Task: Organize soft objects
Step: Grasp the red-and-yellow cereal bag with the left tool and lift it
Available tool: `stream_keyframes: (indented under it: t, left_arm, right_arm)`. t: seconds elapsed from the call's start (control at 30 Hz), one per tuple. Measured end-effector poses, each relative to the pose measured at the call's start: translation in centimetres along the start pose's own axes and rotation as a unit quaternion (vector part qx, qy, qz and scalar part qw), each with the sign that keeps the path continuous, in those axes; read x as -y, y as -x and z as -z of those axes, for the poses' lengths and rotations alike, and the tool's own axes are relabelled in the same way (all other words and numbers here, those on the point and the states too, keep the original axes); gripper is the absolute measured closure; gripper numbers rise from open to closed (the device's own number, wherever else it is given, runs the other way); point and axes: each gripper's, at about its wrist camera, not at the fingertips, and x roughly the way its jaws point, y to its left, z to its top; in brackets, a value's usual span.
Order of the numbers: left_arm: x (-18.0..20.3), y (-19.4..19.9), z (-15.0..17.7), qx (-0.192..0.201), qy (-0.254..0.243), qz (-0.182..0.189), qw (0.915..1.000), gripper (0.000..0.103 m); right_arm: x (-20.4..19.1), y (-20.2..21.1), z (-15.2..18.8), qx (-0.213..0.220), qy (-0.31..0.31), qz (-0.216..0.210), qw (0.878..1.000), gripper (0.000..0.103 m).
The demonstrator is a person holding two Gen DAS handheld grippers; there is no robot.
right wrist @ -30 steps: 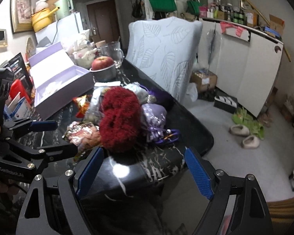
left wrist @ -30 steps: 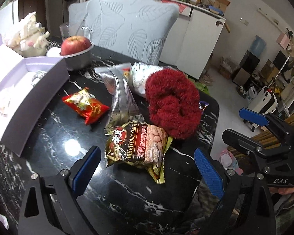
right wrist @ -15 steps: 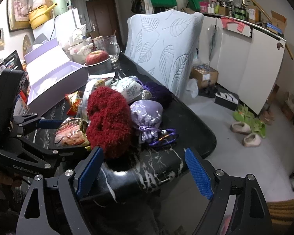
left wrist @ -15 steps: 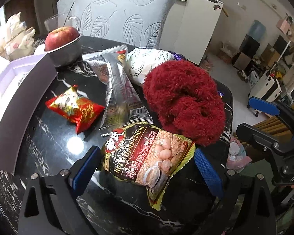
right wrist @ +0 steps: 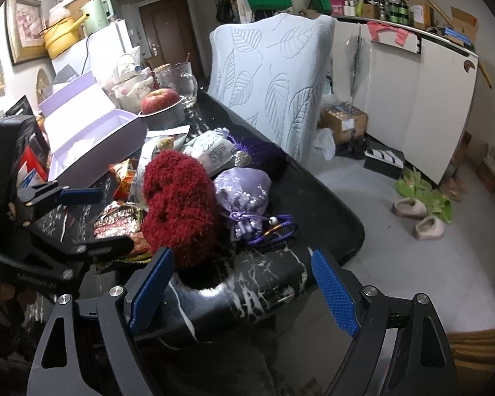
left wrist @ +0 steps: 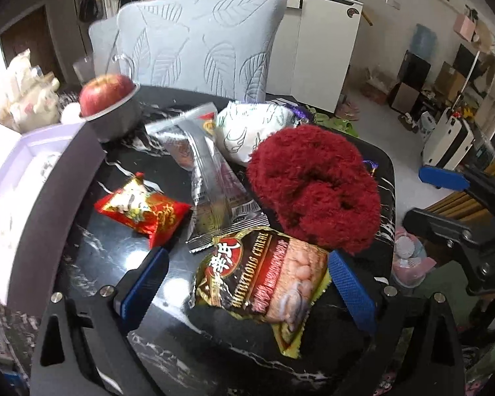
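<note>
Left-wrist view, left to right. Lilac cardboard box [left wrist: 33,178]: rigid, rectangular, open, matte walls; sits at the left edge of the bench [left wrist: 92,257], a glossy black stone slab with white veining. Behind it, a grey metal bowl [left wrist: 118,118] carrying a smooth red apple [left wrist: 106,94]. Red snack packet [left wrist: 142,209]: crinkled foil, pillow-shaped, flat on the bench. Silver wrapper [left wrist: 211,178]: long, shiny film, creased, its near end overlapped by the cereal packet [left wrist: 264,280], a dark glossy pouch with yellow crimped edges. White sachet [left wrist: 250,128]: soft fabric with a printed line pattern, plump, behind the red fluffy bundle [left wrist: 313,194]. The bundle is coarse shaggy yarn, rounded and folded on itself, lying near the right edge of the bench, touching the cereal packet.

Left tongs [left wrist: 244,283]: released, blue ribbed pads spread either side of the cereal packet; whether they touch it cannot be told.

Right-wrist view. The fluffy bundle lies just beyond the left pad. Beside it on the right, a lavender pouch [right wrist: 244,194]: satin-like cloth, pale embroidery, gathered neck tied with purple cord [right wrist: 274,231]. Behind, a dark purple tassel [right wrist: 267,155].

Right tongs [right wrist: 241,283]: released, pads wide apart above the bench's near edge, grasping nothing.

Behind the bench, a pale quilted chair back [right wrist: 274,76] with leaf-shaped stitching.
</note>
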Motion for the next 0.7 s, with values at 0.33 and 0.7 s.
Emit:
stream_keyframes:
  t: [0.33,0.7]
  left_arm:
    - [-0.8,-2.9,0.1,-0.057,0.025,0.078,0.9950,0.004]
    - [1.2,-3.1,0.4,-0.042,-0.039,0.025,0.9981,0.005]
  right_arm:
    - [0.0,-0.2,0.2,-0.006,-0.006,0.001,1.000,0.017]
    - [0.2,-0.4,0.3,-0.008,-0.007,0.002,1.000,0.017]
